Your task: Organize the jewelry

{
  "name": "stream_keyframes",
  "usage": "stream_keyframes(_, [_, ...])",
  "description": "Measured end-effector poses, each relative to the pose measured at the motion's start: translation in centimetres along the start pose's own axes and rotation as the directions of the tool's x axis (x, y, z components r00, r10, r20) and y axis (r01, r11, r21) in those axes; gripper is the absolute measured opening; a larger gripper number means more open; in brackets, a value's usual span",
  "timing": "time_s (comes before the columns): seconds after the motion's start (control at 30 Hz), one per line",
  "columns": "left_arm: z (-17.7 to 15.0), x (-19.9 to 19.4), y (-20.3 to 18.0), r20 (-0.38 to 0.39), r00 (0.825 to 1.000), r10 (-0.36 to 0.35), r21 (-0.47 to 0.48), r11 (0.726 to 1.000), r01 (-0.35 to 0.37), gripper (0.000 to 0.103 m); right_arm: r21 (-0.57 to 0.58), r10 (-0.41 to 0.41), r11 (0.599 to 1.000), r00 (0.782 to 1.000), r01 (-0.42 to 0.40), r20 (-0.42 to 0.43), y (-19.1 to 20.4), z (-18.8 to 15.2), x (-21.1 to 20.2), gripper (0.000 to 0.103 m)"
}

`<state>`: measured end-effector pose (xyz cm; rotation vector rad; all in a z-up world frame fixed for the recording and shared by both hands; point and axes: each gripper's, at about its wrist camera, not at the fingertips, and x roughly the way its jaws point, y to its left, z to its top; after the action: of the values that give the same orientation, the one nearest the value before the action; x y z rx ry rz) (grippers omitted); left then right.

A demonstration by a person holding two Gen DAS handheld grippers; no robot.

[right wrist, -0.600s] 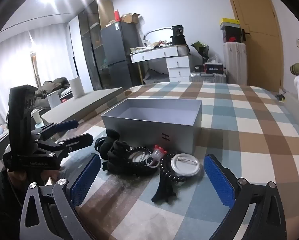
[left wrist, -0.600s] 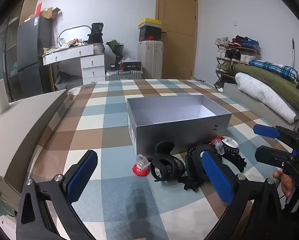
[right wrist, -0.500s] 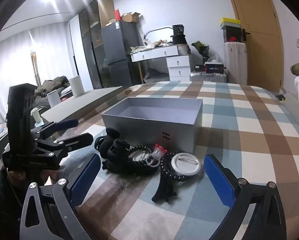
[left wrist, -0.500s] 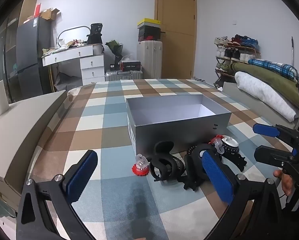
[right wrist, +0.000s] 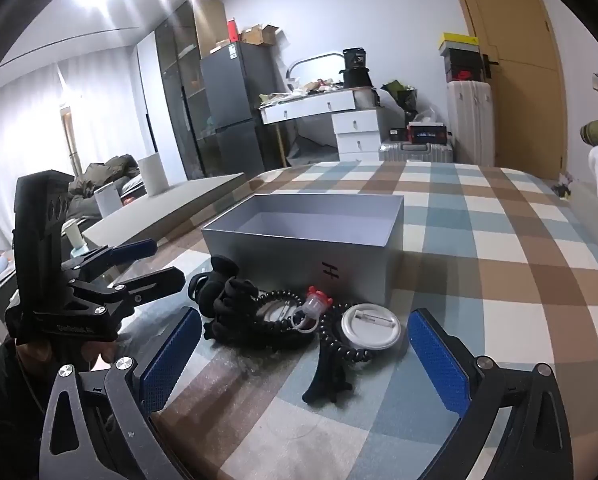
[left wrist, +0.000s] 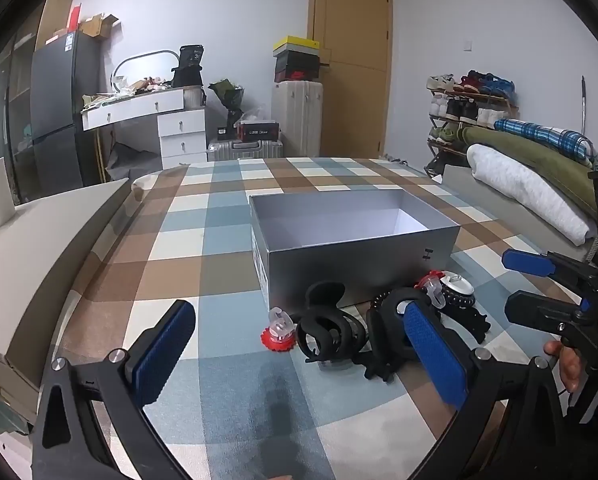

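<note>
An open grey box (left wrist: 351,236) (right wrist: 307,240) sits on the checked cloth. In front of it lies a pile of accessories: a red toy ring (left wrist: 277,330), black hair claws (left wrist: 329,332) (right wrist: 223,300), a black bead bracelet (right wrist: 281,320), a second red ring (right wrist: 317,306) and a round white badge (right wrist: 371,326) inside a black coil tie. My left gripper (left wrist: 299,360) is open and empty, just short of the pile. My right gripper (right wrist: 305,358) is open and empty, near the badge. Each gripper also shows in the other's view, the right (left wrist: 539,288) and the left (right wrist: 139,264).
The checked cloth (left wrist: 203,240) covers a broad surface around the box. A beige slab (left wrist: 31,248) lies along the left. Rolled bedding (left wrist: 535,184) lies at the right. A dresser (left wrist: 159,120), suitcases (left wrist: 299,120) and a door (left wrist: 351,60) stand at the back.
Both grippers have barely shifted. The box and the pile lie as before.
</note>
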<state>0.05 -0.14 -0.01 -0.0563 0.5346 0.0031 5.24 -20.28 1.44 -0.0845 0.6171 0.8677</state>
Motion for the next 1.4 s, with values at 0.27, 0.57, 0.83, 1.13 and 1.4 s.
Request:
stream_keyframes(0.27, [0.02,-0.06,-0.16,0.003,1.000,-0.007,0.007,1.000,0.007,0.102,-0.004,0.001,1.000,1.000,-0.001,0.000,0.00,-0.07,-0.17,0.103])
stream_keyframes(0.57, [-0.06,-0.04,-0.22,0.004,1.000,-0.010,0.008,1.000,0.009,0.102,0.005,0.007,1.000,1.000,-0.007,-0.004,-0.11,0.00,-0.12,0.103])
stream_keyframes(0.83, [-0.06,-0.04,-0.20,0.004,1.000,-0.009,0.008,1.000,0.009,0.102,0.006,0.007,1.000,1.000,-0.007,-0.007,-0.13,0.03,-0.08,0.103])
stream_keyframes(1.13, [-0.18,0.02,-0.29,0.002,1.000,-0.008,0.018,1.000,0.008,0.102,0.007,0.006,1.000,1.000,-0.006,-0.006,-0.19,-0.01,-0.07,0.103])
stream_keyframes(1.4, [-0.36,0.03,-0.34,0.001,1.000,-0.010,0.019,1.000,0.010,0.102,0.008,-0.007,1.000,1.000,0.008,-0.014,-0.16,-0.13,0.02,0.103])
